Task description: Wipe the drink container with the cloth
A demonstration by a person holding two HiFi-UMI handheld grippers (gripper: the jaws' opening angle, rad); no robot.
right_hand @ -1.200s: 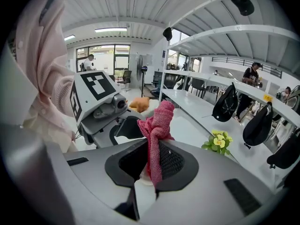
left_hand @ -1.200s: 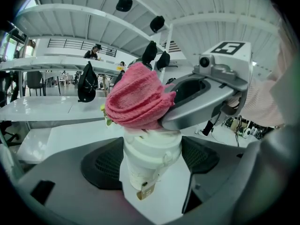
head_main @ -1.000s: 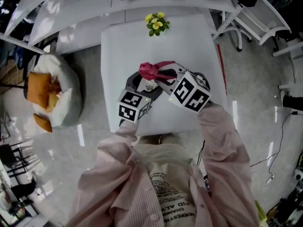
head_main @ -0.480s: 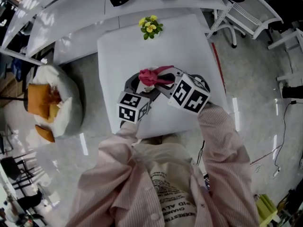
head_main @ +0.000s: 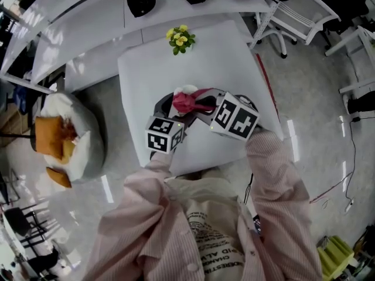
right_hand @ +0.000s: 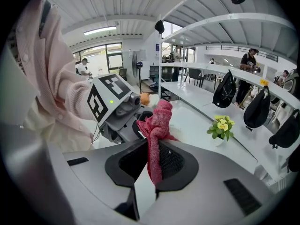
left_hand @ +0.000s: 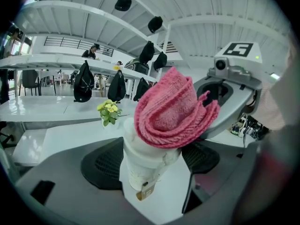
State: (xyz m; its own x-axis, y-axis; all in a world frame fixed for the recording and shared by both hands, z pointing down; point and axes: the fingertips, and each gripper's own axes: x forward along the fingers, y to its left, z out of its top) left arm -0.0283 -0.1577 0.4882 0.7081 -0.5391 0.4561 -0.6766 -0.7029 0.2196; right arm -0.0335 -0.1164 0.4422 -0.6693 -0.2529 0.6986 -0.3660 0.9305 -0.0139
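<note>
Pink: pinches the cloth (head_main: 190,101) tight in the right gripper (right_hand: 152,165), has dragged it back toward those jaws within 1 second, baring the drink container's (left_hand: 140,172) far rim. Clamps that container in the left gripper (left_hand: 151,158); probably mid-wipe.

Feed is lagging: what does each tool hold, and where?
Left tool: white cup, by its body. Right tool: pink cloth, by its bunched end.

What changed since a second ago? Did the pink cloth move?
The right tool slid the pink cloth a little across the top of the white drink container, toward the person. In the head view, a bit of white top now shows beyond the cloth. Nothing was taken or let go. The left tool still grips the container and the right still pinches the cloth. The flowers stayed put.
</note>
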